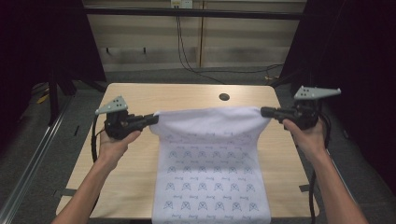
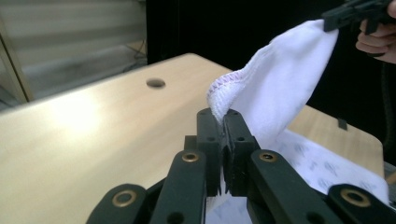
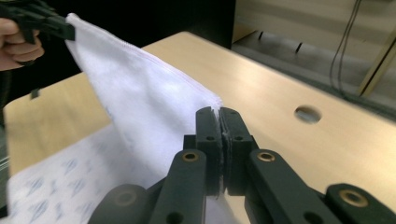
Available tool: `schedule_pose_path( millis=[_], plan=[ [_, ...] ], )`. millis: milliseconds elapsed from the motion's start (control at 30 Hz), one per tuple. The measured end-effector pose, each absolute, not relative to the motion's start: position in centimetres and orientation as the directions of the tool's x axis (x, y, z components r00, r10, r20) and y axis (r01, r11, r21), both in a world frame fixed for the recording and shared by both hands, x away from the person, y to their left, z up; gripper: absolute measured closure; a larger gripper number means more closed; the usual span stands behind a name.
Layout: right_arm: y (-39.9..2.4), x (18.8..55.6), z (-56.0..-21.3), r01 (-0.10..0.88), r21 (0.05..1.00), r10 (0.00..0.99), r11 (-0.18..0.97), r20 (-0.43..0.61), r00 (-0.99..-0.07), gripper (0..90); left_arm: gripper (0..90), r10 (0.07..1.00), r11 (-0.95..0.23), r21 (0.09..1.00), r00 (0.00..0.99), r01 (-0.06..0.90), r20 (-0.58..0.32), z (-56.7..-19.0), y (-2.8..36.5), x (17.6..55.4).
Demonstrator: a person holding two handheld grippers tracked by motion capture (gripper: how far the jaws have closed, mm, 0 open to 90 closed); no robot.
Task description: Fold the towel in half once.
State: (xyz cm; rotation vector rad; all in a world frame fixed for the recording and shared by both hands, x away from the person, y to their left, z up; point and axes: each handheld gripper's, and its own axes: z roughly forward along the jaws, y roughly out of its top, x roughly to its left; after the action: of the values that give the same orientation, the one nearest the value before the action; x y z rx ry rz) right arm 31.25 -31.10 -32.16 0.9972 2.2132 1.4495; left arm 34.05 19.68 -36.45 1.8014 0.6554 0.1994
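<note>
White printed cloth point(image 1: 212, 163) held taut above wooden bench point(image 1: 140, 98); left tongs point(image 1: 153, 119) and right tongs point(image 1: 264, 111) each clenched on a far corner.

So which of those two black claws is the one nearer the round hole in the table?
The right gripper, pinching the cloth's far right corner. The hole lies right of the table's middle; the left gripper holds the opposite corner.

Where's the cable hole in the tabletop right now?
High view: the cable hole sits near the table's far edge, right of centre, just beyond the lifted edge of the white cloth.
</note>
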Motion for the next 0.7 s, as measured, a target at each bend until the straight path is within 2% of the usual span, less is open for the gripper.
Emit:
schedule_pose_path(
  millis=[200, 300, 333, 533, 600, 700],
  plan=[
    [-31.6, 26.6, -35.7, 0.397, 0.882, 0.664, 0.255, 0.138, -0.735, 87.5, 87.2, 0.493, -0.262, 0.900, 0.850, 0.349, -0.186, -39.1, 19.9, 30.3],
    [-31.8, 24.2, -37.0, 0.413, 0.870, 0.653, 0.270, 0.150, -0.743, 87.5, 87.1, 0.483, -0.247, 0.897, 0.849, 0.365, -0.213, -40.4, 20.3, 27.9],
    [-31.9, 23.5, -37.3, 0.414, 0.872, 0.650, 0.262, 0.158, -0.744, 87.5, 87.2, 0.478, -0.274, 0.883, 0.851, 0.380, -0.218, -41.0, 20.3, 27.3],
    [-31.6, 20.8, -40.8, 0.484, 0.829, 0.640, 0.281, 0.214, -0.738, 87.5, 87.1, 0.464, -0.326, 0.826, 0.839, 0.460, -0.284, -44.7, 20.4, 25.5],
    [-31.5, 20.1, -42.2, 0.514, 0.806, 0.645, 0.292, 0.231, -0.729, 87.5, 87.1, 0.458, -0.380, 0.782, 0.835, 0.493, -0.304, -45.5, 20.2, 25.4],
    [-31.2, 19.3, -44.0, 0.554, 0.774, 0.657, 0.306, 0.250, -0.712, 87.5, 87.1, 0.452, -0.407, 0.761, 0.835, 0.506, -0.313, -46.5, 20.1, 24.9]
  ],
)
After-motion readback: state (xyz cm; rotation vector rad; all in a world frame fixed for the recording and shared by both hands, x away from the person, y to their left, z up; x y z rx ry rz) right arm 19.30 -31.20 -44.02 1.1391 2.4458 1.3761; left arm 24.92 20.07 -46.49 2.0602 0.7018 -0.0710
